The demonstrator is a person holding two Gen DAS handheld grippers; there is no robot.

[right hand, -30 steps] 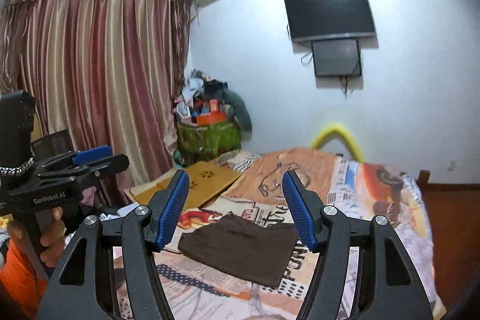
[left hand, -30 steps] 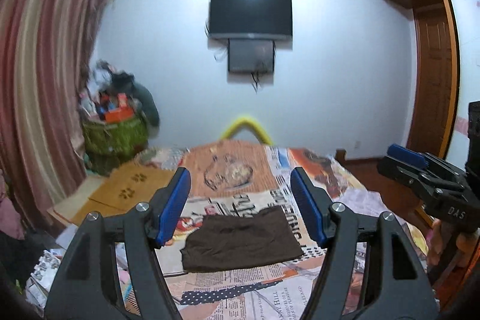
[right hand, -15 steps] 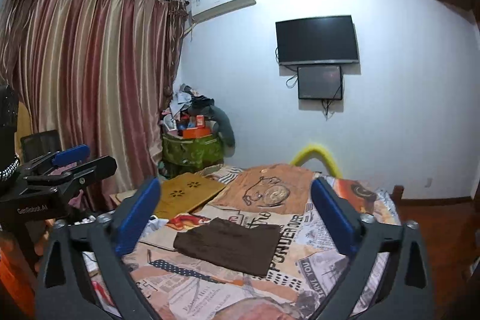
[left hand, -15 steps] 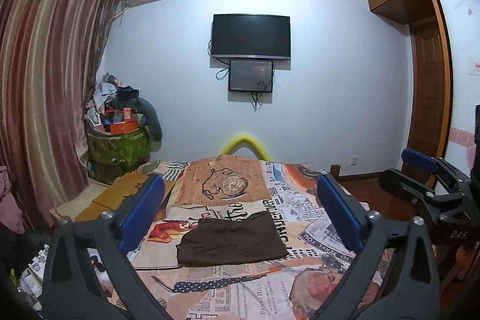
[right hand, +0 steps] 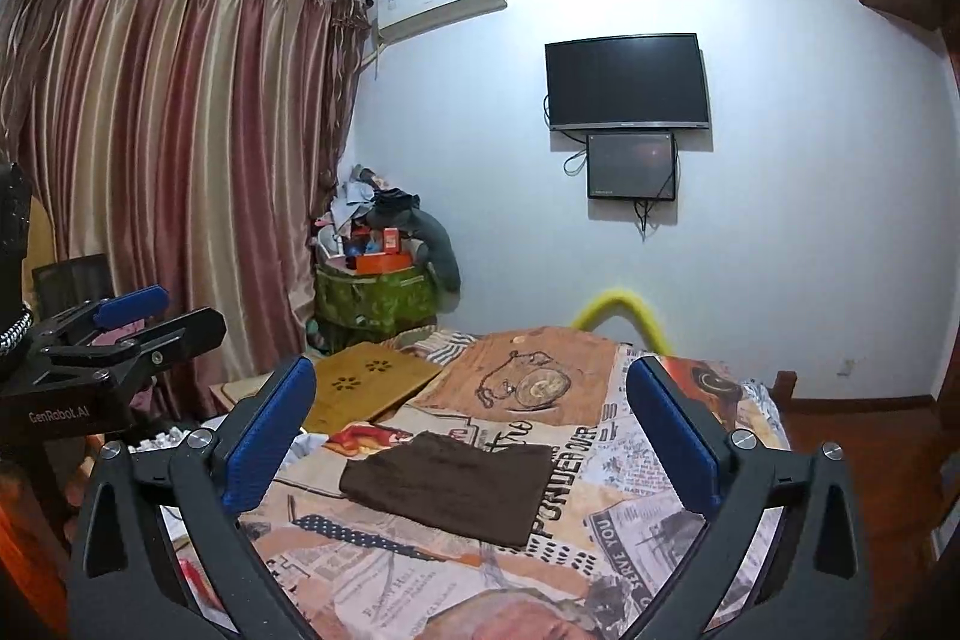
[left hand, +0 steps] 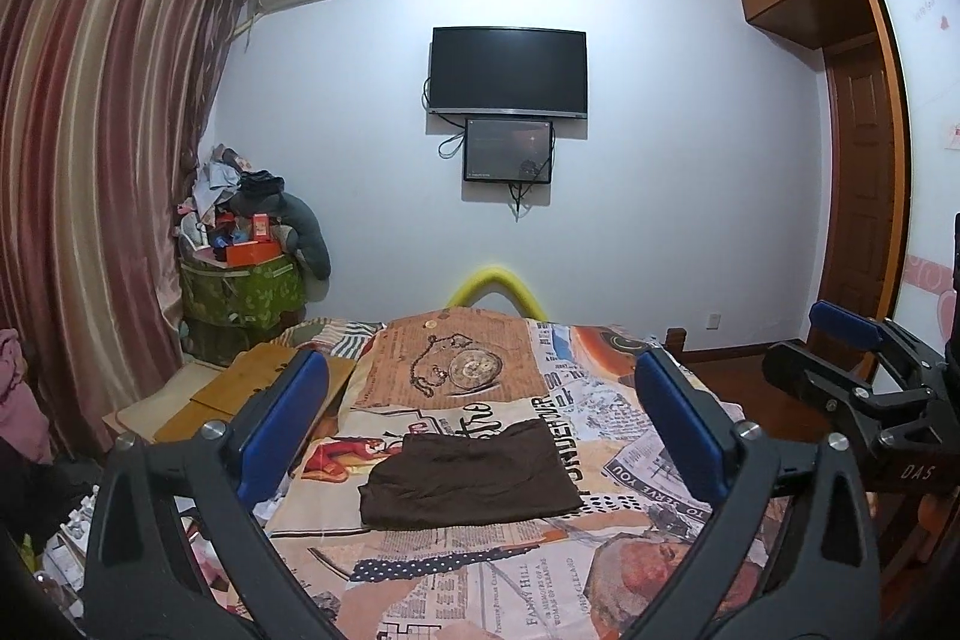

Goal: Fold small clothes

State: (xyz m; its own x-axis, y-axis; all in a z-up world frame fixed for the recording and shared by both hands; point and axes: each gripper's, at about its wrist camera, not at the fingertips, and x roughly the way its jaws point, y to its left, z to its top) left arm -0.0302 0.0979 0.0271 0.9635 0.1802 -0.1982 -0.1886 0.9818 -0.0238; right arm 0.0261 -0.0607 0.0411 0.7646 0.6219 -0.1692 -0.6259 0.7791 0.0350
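Observation:
A dark brown folded garment (left hand: 471, 472) lies flat on the newspaper-print bedspread (left hand: 456, 580); it also shows in the right wrist view (right hand: 447, 484). My left gripper (left hand: 480, 427) is open wide and empty, held above and short of the garment. My right gripper (right hand: 471, 433) is open wide and empty, likewise back from the garment. The right gripper shows at the right edge of the left wrist view (left hand: 864, 382). The left gripper shows at the left edge of the right wrist view (right hand: 120, 334).
A wooden lap board (right hand: 366, 388) lies on the bed's left side. A green basket piled with clutter (left hand: 246, 280) stands by the striped curtain (left hand: 90, 196). A TV (left hand: 507, 70) hangs on the far wall. A wooden door (left hand: 858, 196) is at right.
Both grippers have opened wider and tilted upward, pulling back from the garment. The garment has stayed in place.

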